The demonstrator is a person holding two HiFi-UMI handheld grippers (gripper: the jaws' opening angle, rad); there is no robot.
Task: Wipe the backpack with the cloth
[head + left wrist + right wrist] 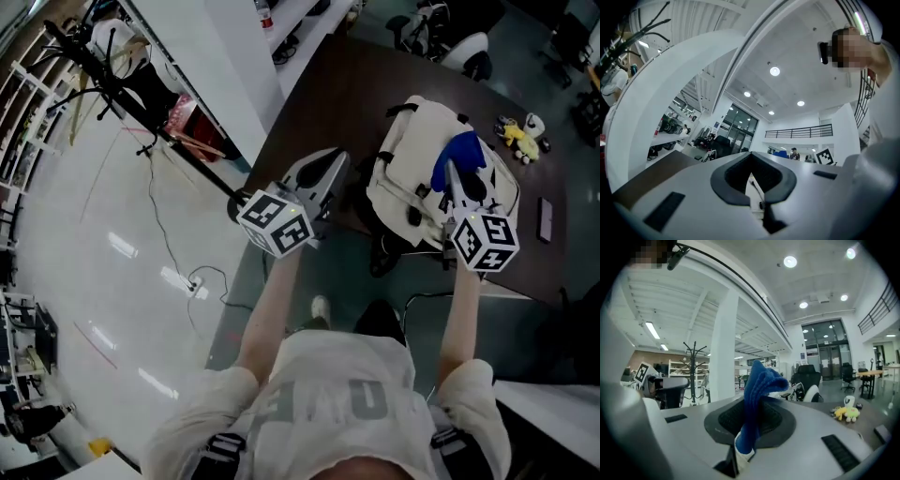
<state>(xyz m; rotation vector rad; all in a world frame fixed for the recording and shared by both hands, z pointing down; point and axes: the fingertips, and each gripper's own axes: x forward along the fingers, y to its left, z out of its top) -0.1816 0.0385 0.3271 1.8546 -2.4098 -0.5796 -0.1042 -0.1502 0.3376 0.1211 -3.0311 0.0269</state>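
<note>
Dark brown surface (309, 84) beside pale glossy floor. Cream backpack (412, 159) lies on it, yellow plush toy (517, 136) near. Right hand-held gripper (750, 427) over the backpack, jaws clamped on a blue cloth (757, 394) that sticks up past them. Left hand-held gripper (752, 180) just beside the backpack, jaws together, holding nothing.

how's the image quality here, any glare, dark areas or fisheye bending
Head view: dim overall, the dark table hides detail, the pale floor carries streaky reflections, the backpack is readable. Left gripper view: strong fisheye, straight beams bow into arcs, ceiling lights glare. Right gripper view: same bending, black corners, the blue cloth in the jaws crisp enough to show its weave.
</note>
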